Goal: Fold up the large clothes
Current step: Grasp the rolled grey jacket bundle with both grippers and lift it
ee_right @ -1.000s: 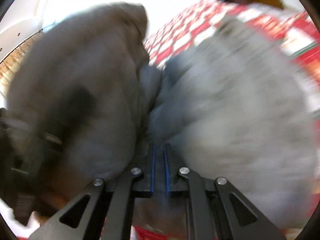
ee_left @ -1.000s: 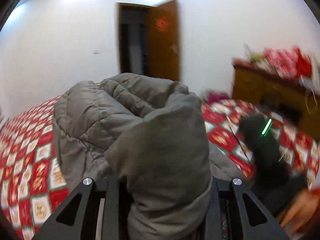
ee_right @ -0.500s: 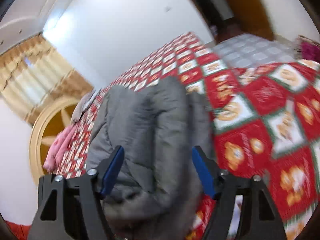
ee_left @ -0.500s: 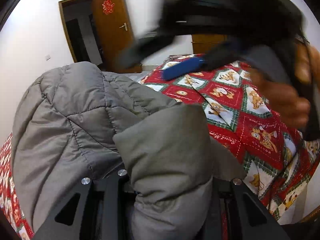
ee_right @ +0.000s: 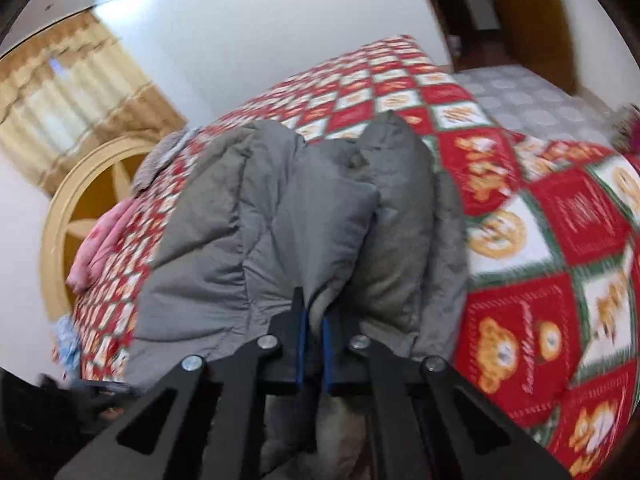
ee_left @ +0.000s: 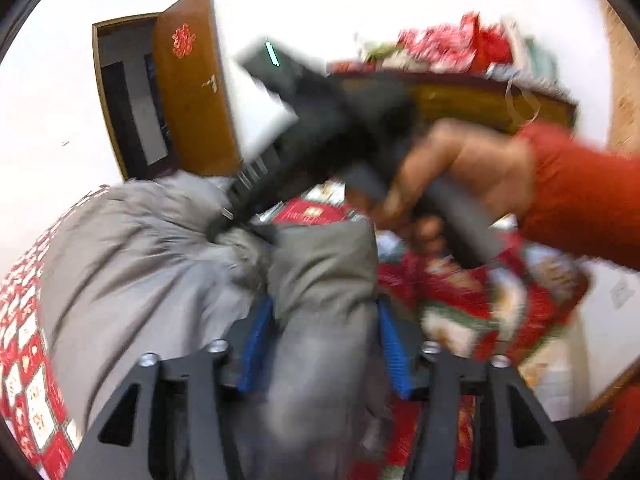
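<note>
A grey padded jacket (ee_left: pixel 132 264) lies bunched on a red and white checked bedspread (ee_right: pixel 540 240). My left gripper (ee_left: pixel 324 320) is shut on a thick fold of the jacket, which fills the gap between its blue pads. My right gripper (ee_right: pixel 313 320) is shut on a thin fold of the same jacket (ee_right: pixel 280 208), jaws nearly together. In the left wrist view the right gripper body (ee_left: pixel 304 120) and the hand in a red sleeve (ee_left: pixel 480 172) reach down onto the jacket just ahead of my left gripper.
An open brown door (ee_left: pixel 188 88) stands behind the bed. A wooden cabinet (ee_left: pixel 480 96) piled with red items is at the right. A round wooden headboard (ee_right: pixel 80 208), pink cloth (ee_right: pixel 104 248) and curtains (ee_right: pixel 72 92) lie at the bed's far end.
My right gripper was open above the jacket half a second ago; it has come down and closed on a fold. My left gripper has kept its hold and shifted with the jacket.
</note>
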The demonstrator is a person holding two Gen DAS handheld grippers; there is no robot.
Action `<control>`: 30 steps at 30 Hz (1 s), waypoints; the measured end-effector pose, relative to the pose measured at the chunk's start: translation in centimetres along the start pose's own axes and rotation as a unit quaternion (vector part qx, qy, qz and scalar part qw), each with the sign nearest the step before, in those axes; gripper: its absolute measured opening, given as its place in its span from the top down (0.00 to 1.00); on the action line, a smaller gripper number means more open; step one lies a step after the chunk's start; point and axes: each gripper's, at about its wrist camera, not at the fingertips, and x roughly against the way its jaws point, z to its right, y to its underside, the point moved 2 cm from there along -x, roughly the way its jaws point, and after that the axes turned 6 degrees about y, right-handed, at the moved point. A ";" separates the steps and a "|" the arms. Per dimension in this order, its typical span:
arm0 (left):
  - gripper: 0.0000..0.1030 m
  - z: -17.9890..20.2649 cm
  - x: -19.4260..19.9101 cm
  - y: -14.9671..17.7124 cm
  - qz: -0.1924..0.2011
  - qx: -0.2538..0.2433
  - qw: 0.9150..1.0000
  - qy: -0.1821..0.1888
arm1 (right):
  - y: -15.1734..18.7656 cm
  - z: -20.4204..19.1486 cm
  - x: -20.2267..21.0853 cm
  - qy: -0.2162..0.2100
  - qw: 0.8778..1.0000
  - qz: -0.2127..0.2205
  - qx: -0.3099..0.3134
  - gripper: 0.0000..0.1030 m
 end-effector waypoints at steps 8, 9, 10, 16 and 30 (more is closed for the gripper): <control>0.18 -11.8 12.4 1.7 0.120 0.259 0.957 -0.060 | 2.1 3.1 0.9 0.028 0.994 0.034 -0.101 0.93; 0.18 -14.1 12.1 2.4 0.110 0.304 0.942 -0.085 | 2.4 3.2 0.6 0.026 0.992 0.033 -0.119 0.93; 0.18 -15.9 11.5 2.9 0.101 0.344 0.929 -0.093 | 3.1 3.5 0.3 0.022 0.989 0.034 -0.144 0.93; 0.18 -18.5 4.7 1.8 0.030 0.377 0.917 -0.124 | 5.0 1.9 -1.1 0.022 0.980 0.021 -0.195 0.93; 0.14 -17.7 -2.1 2.8 -0.039 0.310 0.926 -0.212 | 4.3 2.4 -2.4 -0.014 0.973 0.025 -0.228 0.99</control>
